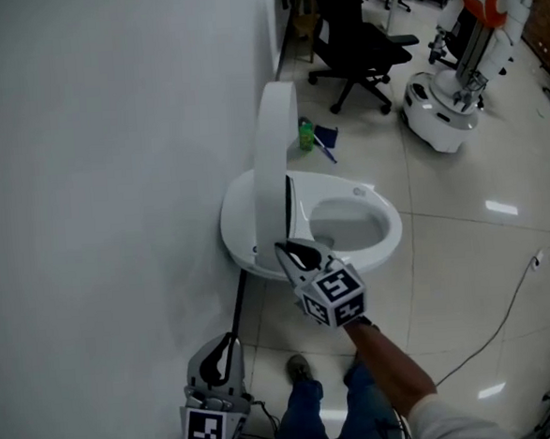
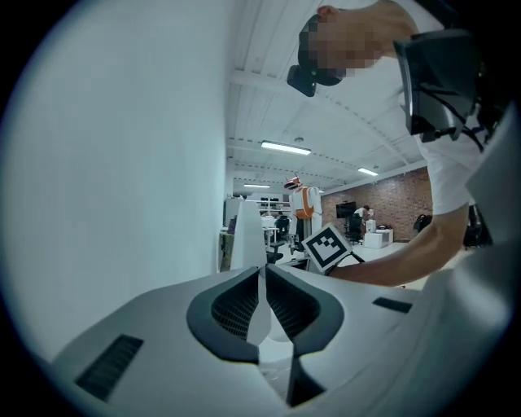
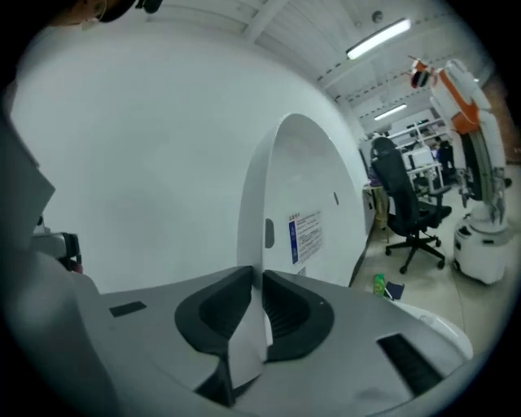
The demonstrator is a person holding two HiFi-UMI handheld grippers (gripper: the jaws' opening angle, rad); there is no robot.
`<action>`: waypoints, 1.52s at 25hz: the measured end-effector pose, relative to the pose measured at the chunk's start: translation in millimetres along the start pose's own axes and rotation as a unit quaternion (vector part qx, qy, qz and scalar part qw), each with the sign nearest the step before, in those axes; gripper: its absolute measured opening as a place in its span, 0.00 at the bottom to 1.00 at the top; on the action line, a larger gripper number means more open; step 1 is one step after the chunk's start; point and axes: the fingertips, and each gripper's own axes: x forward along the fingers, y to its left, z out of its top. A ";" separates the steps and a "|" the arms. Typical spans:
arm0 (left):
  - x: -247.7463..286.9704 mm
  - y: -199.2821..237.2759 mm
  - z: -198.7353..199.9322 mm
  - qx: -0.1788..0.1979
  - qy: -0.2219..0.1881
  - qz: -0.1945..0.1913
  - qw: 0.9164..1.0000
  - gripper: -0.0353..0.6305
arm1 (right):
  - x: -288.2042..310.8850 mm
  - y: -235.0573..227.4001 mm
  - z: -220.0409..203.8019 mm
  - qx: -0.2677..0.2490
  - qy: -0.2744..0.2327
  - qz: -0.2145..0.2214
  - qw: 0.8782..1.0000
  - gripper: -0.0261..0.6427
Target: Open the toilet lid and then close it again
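Toilet lid (image 1: 275,157): it is raised and stands upright, close to the white wall (image 1: 94,180), above the open bowl (image 1: 382,242).
Sticker (image 3: 305,236): a white label with a blue stripe at its left side is seen on the inner face of the lid; the print is too small to be read.
Marker cube (image 1: 334,297): black and white square patterns are carried on its faces; no words are shown.
Right gripper (image 1: 294,252): the two fingers are pressed together and nothing is held between them. In the head view the tip overlaps the lower end of the lid; in the right gripper view the lid is seen beyond the fingers, not clamped.
Left gripper (image 1: 229,344): it is kept low beside the wall, well apart from the toilet; its fingers are closed together and empty.
Green bottle (image 1: 306,135): it stands on the floor behind the toilet; its label cannot be read.
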 end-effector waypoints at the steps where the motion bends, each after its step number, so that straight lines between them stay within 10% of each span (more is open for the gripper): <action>1: -5.0 4.8 4.2 0.000 -0.004 0.008 1.000 0.09 | 10.5 9.4 4.0 -0.017 0.010 0.008 1.000 0.09; 19: -62.0 73.7 26.3 -0.007 -0.028 0.086 0.996 0.09 | 93.3 68.3 16.7 -0.129 0.107 0.046 0.985 0.09; 38: -33.9 2.6 112.5 0.047 -0.037 -0.023 0.998 0.09 | -175.3 88.6 101.3 -0.169 -0.028 0.087 0.981 0.14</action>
